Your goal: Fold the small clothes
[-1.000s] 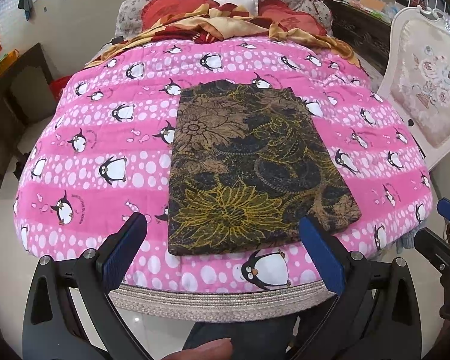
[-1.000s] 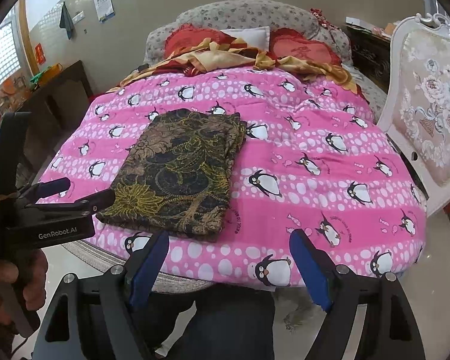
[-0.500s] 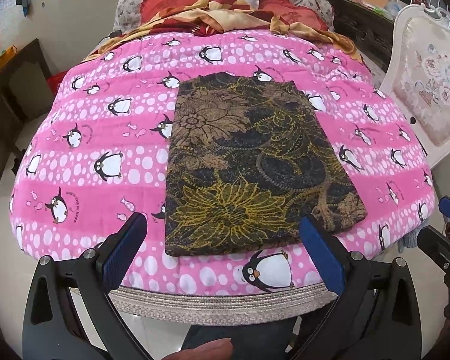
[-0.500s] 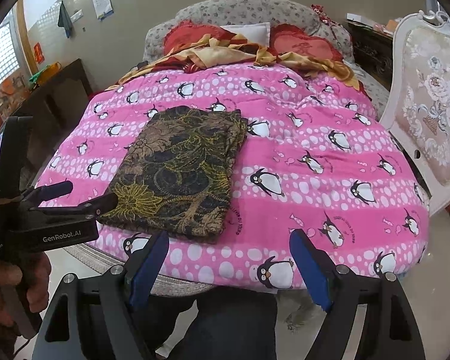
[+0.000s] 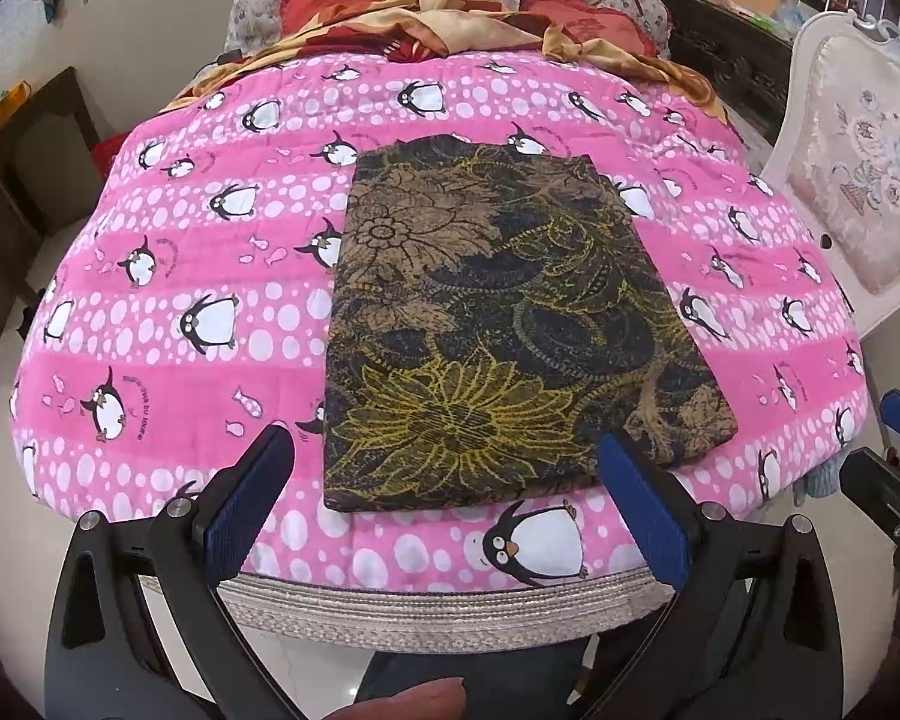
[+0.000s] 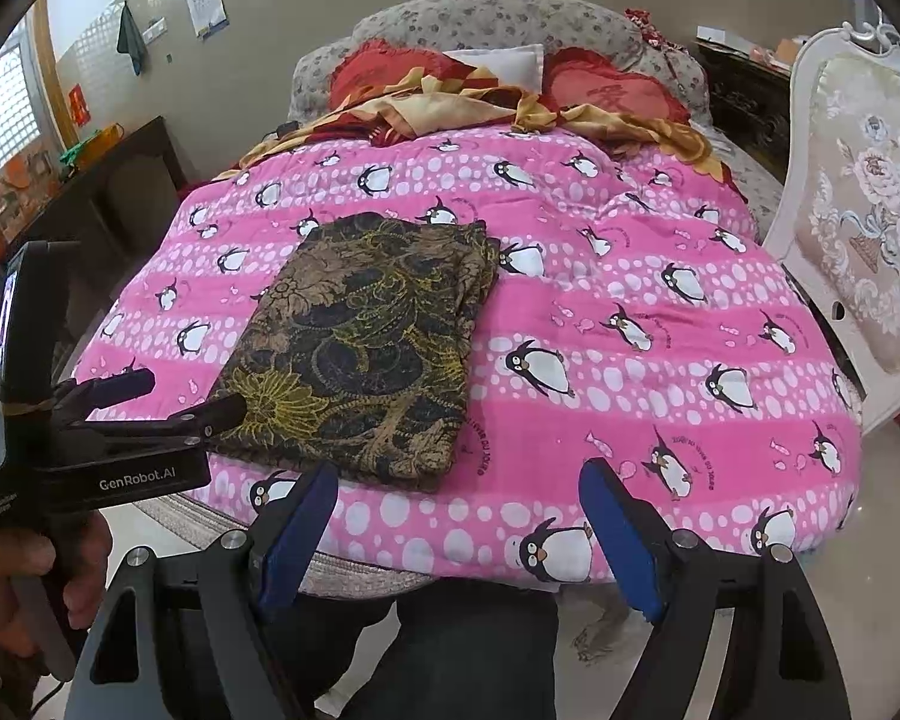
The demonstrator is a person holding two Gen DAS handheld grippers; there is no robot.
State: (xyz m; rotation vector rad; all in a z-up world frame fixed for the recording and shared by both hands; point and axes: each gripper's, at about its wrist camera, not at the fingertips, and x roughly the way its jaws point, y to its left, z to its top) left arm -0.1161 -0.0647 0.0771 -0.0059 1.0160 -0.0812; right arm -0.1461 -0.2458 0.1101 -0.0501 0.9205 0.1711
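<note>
I am holding both tongs spread wide and empty at the bed's near edge. The folded garment (image 5: 498, 330) is lying straight ahead of my left gripper (image 5: 444, 498), long axis running away from me. My right gripper (image 6: 459, 516) is sitting off to the cloth's right, so the left is nearer.

The pink penguin quilt (image 5: 168, 276) offers broad flat room on both sides of the folded dark floral cloth (image 5: 498, 330), widest to the cloth's right in the right wrist view. The cloth lies near the quilt's front edge, with only a narrow strip of quilt before the drop. Toward the head of the bed, a rumpled red-and-gold blanket (image 6: 450, 102) and red pillows (image 6: 612, 90) block the far end. A white upholstered chair (image 6: 858, 192) stands close against the bed's right side. The left gripper (image 6: 180, 393), jaws spread and empty, hangs over the cloth's near left corner; the right gripper (image 6: 459, 492), likewise spread, hangs off the front edge.
</note>
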